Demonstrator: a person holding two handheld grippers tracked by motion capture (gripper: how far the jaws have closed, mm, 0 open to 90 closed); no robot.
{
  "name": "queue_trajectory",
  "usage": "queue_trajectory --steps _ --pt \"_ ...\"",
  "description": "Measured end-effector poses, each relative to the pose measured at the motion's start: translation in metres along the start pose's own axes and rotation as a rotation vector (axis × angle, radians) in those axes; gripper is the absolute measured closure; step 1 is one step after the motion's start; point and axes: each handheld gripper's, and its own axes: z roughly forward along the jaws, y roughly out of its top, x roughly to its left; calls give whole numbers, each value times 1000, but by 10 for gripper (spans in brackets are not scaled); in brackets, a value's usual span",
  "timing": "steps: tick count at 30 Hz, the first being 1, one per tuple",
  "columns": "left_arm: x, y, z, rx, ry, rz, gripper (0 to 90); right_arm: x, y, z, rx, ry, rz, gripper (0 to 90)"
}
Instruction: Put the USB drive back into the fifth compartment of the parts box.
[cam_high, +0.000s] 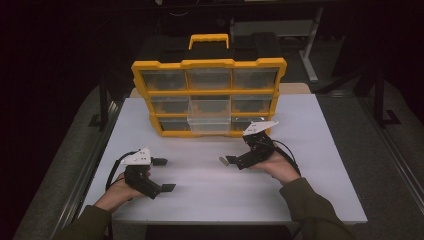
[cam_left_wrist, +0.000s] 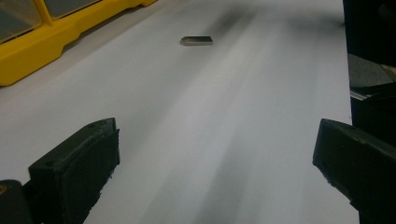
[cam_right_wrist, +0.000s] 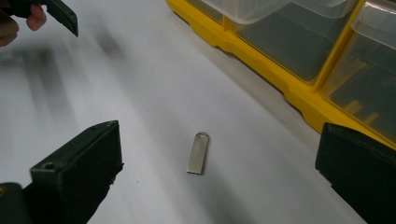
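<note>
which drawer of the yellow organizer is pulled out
The clear plastic drawer in the bottom row's middle of the yellow nine-drawer organizer: it juts forward over the white table, while the others sit flush.

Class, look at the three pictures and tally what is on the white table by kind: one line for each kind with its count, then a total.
Yellow drawer organiser: 1
Small flat metal piece: 1
Hand-held claws, left claw and right claw, both open: 2
Total: 4

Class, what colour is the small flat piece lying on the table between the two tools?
Silver-grey metal, clearest in the right gripper view.
</note>
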Motion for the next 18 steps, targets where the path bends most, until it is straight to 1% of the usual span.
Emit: queue_trajectory --steps 10,18 --pt "0 0 0 -1 0 0 0 -1 5 4 1 2 -1 0" --pt "0 0 0 -1 -1 1 0 0 12 11 1 10 -11 0"
